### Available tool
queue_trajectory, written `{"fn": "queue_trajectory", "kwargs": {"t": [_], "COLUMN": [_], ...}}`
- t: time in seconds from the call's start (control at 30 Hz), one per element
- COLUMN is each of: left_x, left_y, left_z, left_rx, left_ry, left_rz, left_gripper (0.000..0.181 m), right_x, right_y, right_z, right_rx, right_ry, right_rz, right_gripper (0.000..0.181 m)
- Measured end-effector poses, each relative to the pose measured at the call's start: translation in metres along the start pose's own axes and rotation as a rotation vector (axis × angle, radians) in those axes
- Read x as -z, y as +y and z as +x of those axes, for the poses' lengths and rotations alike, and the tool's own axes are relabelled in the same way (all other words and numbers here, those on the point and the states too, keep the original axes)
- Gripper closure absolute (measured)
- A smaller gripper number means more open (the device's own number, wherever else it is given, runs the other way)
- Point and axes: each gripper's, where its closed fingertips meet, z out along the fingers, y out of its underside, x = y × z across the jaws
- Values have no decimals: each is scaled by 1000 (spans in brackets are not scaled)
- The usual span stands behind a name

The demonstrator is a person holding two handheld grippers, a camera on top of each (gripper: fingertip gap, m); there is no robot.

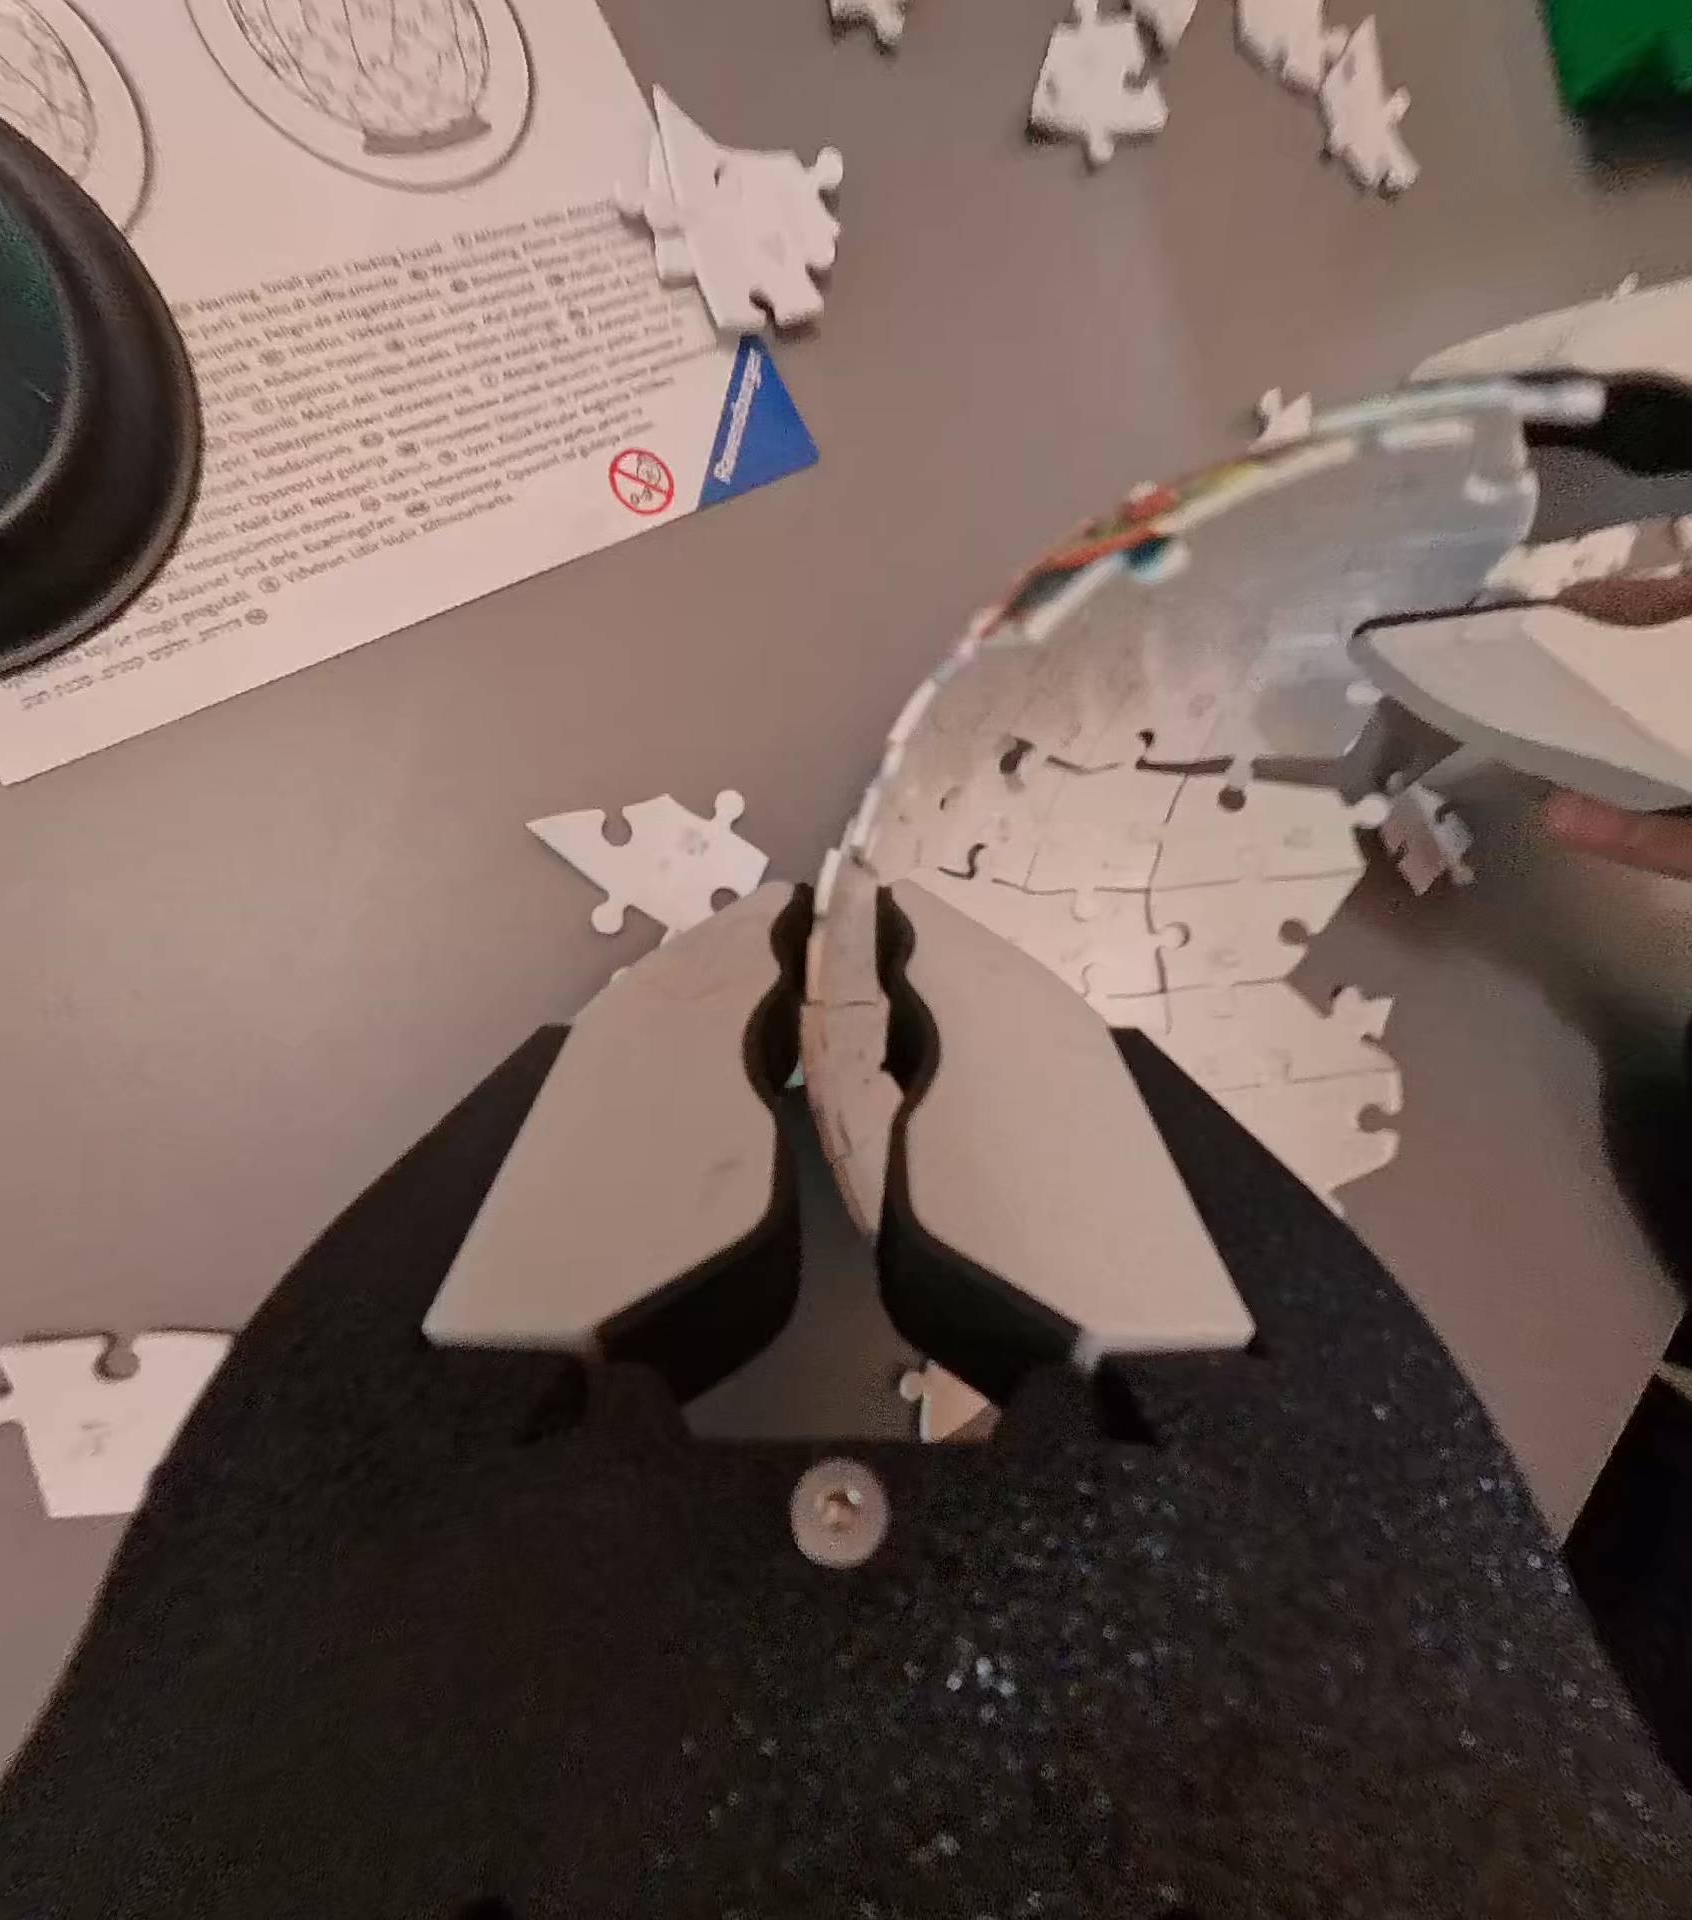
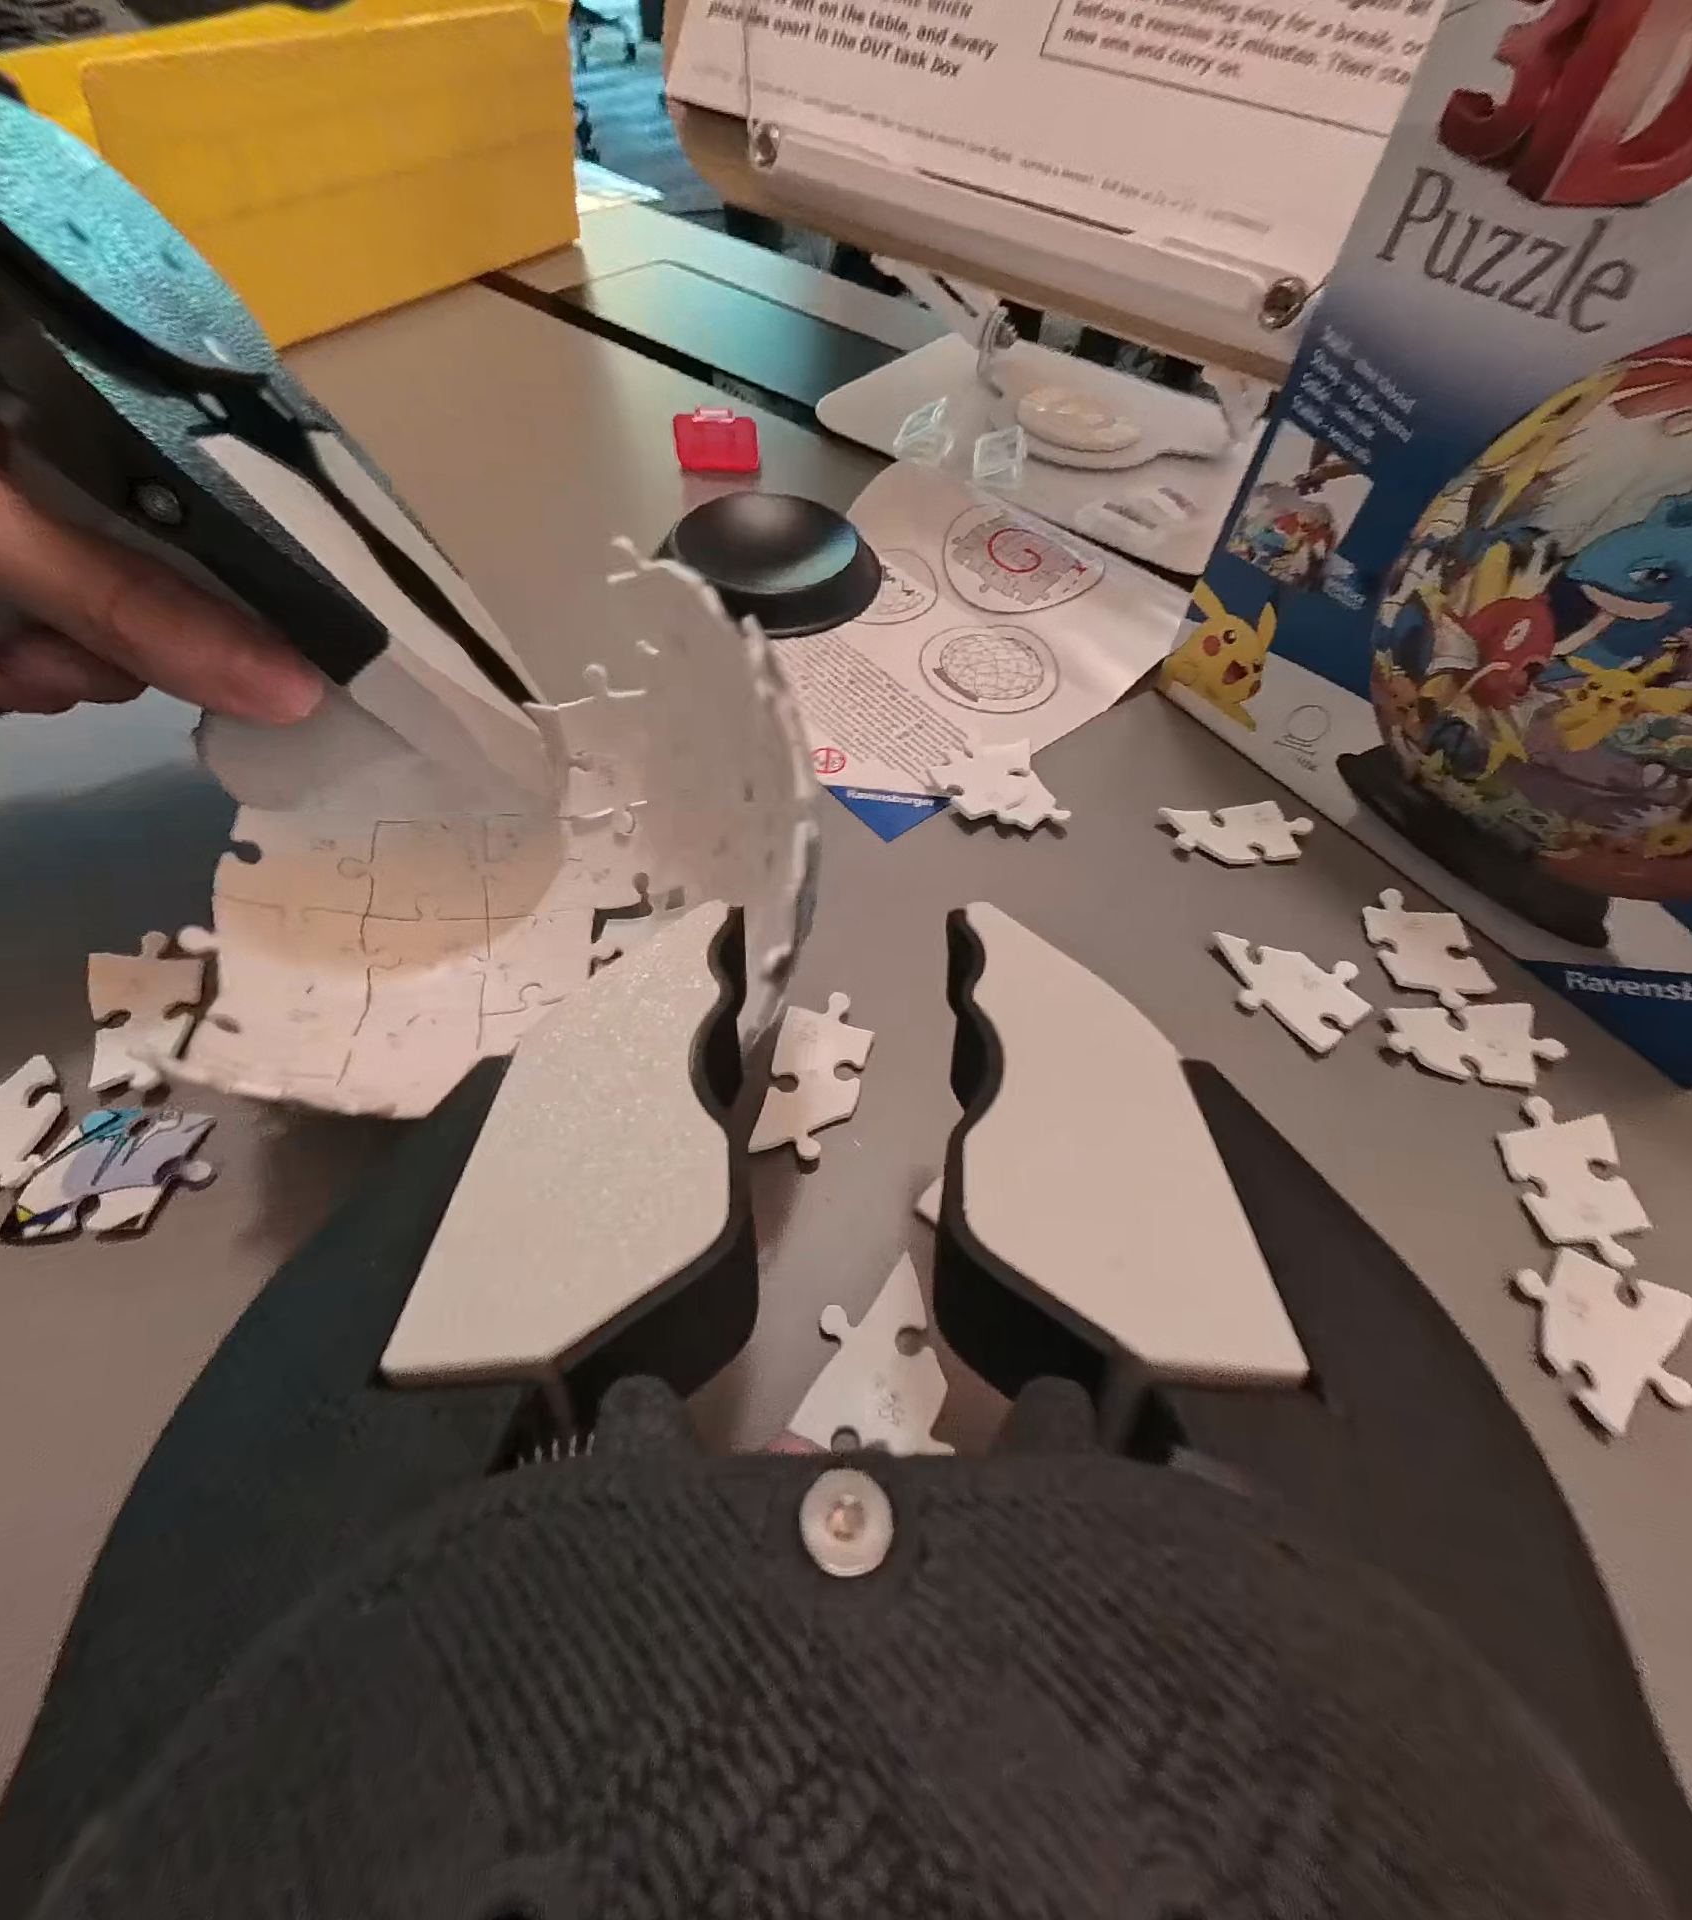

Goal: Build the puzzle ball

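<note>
Your left gripper (image 1: 837, 914) sits closest to its camera, jaws nearly closed and pinching the rim of the half-built ball (image 1: 1164, 790), so the curved shell is lifted off the table (image 1: 354, 987) with its white inner side turned toward you, probably so the open edge is free for the next piece. Just left of those fingertips a loose piece (image 1: 660, 857) lies flat; further left and ahead are the instruction sheet (image 1: 385, 343) and, resting on it, the black stand (image 1: 11, 416), parked out of the way until the ball is finished. To the right of the shell, your other gripper reaches in, blurred. From the right wrist, your left gripper (image 2: 535, 707) comes down from the upper left and the shell (image 2: 468, 914) hangs just ahead of the left finger of your right gripper (image 2: 842, 935). That right gripper is wide open and holds nothing; one white piece (image 2: 811, 1070) lies on the table between its fingertips, another (image 2: 878, 1361) nearer its base. Off to its right, more pieces (image 2: 1574, 1184) lie scattered face down in front of the puzzle box (image 2: 1548, 520), which stands upright, likely as a picture reference. Much of the ball seems unbuilt.
</note>
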Motion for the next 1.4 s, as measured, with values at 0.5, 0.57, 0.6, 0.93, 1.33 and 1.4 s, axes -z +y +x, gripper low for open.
{"fn": "queue_trajectory", "kwargs": {"t": [0.5, 0.57, 0.6, 0.93, 1.33, 1.4], "left_x": [14, 19, 23, 19, 56, 79], "left_y": [-16, -18, -19, -12, -24, -18], "left_z": [-18, -15, -16, -18, -2, -4], "left_rx": [-368, -364, -371, -347, -237, -261], "left_ry": [-361, -336, -344, -236, -120, -136], "left_rz": [-157, -151, -145, -159, 141, 295], "left_gripper": [153, 153, 153, 154, 148, 148], "right_x": [-12, -6, -3, -4, 15, 42], "right_y": [11, 8, 7, 18, 18, 7], "right_z": [5, 14, 17, 30, 43, 46], "right_rx": [137, 144, 156, 164, 196, 186], "right_ry": [-78, -64, -65, -29, 95, 177], "right_rz": [-139, -122, -105, -82, -31, 63], "right_gripper": [156, 156, 156, 156, 153, 152]}}
